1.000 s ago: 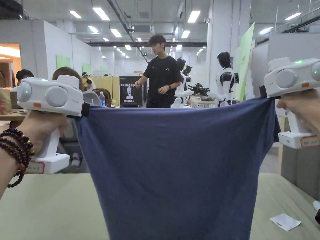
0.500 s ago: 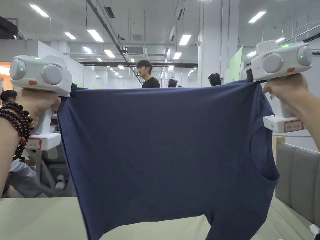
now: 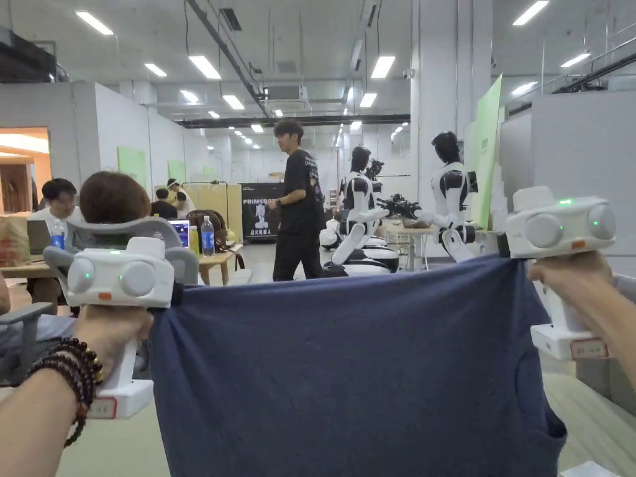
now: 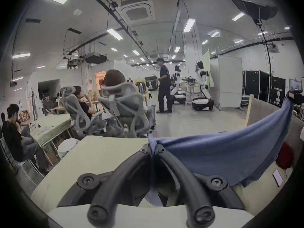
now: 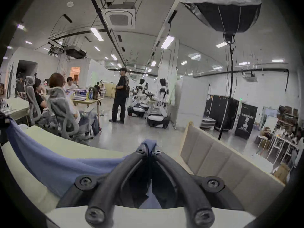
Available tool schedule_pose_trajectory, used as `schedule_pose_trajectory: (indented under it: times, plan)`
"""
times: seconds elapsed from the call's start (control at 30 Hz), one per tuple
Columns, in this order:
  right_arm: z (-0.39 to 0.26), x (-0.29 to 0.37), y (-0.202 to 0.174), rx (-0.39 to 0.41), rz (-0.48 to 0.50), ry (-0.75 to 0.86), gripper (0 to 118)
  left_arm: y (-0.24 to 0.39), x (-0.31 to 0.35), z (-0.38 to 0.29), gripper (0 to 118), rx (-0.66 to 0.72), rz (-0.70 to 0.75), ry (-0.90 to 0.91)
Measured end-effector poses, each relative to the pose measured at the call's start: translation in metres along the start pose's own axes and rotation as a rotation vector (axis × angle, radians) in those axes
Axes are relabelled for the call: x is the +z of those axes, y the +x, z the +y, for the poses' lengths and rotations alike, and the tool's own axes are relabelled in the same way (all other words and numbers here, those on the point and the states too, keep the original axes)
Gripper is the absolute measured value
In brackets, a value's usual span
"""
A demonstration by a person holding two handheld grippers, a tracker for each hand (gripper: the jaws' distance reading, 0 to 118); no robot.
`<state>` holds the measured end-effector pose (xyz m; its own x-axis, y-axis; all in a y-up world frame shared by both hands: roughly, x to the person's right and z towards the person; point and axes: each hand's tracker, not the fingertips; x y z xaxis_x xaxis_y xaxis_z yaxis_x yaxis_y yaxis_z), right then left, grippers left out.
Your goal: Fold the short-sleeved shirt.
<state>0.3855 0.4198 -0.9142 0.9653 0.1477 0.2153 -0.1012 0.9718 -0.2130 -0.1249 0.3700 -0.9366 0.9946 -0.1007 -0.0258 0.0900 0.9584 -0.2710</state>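
Note:
A navy short-sleeved shirt point(image 3: 348, 372) hangs stretched in the air between my two grippers, above a pale green table point(image 3: 112, 447). My left gripper point(image 3: 175, 295) is shut on the shirt's upper left corner; in the left gripper view its black jaws point(image 4: 152, 147) pinch the blue cloth point(image 4: 222, 151). My right gripper point(image 3: 504, 247) is shut on the upper right corner, and its jaws point(image 5: 149, 147) clamp a fold of the shirt point(image 5: 54, 162). A sleeve opening point(image 3: 539, 397) shows at the shirt's right edge. The bottom hem is out of frame.
A beige padded panel point(image 5: 222, 162) stands at the table's right side. People sit in grey office chairs point(image 4: 125, 109) beyond the table's left far edge. A person in black point(image 3: 299, 199) and white humanoid robots point(image 3: 450, 199) stand farther back. A white slip point(image 3: 590, 469) lies at the table's right.
Both grippers have come down from their raised height of half a second ago, lowering the stretched shirt. The person in black has turned and walked a little left.

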Motion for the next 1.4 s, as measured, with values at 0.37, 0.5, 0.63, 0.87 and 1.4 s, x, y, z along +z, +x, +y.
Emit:
schedule_pose_trajectory:
  times: [0.37, 0.5, 0.63, 0.87, 1.4]
  plan:
    - [-0.058, 0.130, 0.014, 0.022, 0.032, 0.017, 2, -0.018, 0.110, -0.064, 2, 0.040, -0.084, 0.033]
    - [-0.117, 0.193, 0.020, 0.048, 0.072, -0.009, 2, -0.026, 0.160, -0.129, 2, -0.005, -0.089, -0.008]
    - [-0.184, 0.246, 0.024, 0.072, 0.086, -0.071, 2, -0.033, 0.216, -0.203, 2, 0.003, -0.146, -0.041]
    - [-0.309, 0.306, 0.022, 0.093, 0.132, -0.249, 2, -0.038, 0.270, -0.326, 2, 0.005, -0.170, -0.182]
    - [-0.456, 0.284, 0.013, 0.126, 0.181, -0.611, 10, -0.037, 0.248, -0.432, 9, 0.079, -0.144, -0.379]
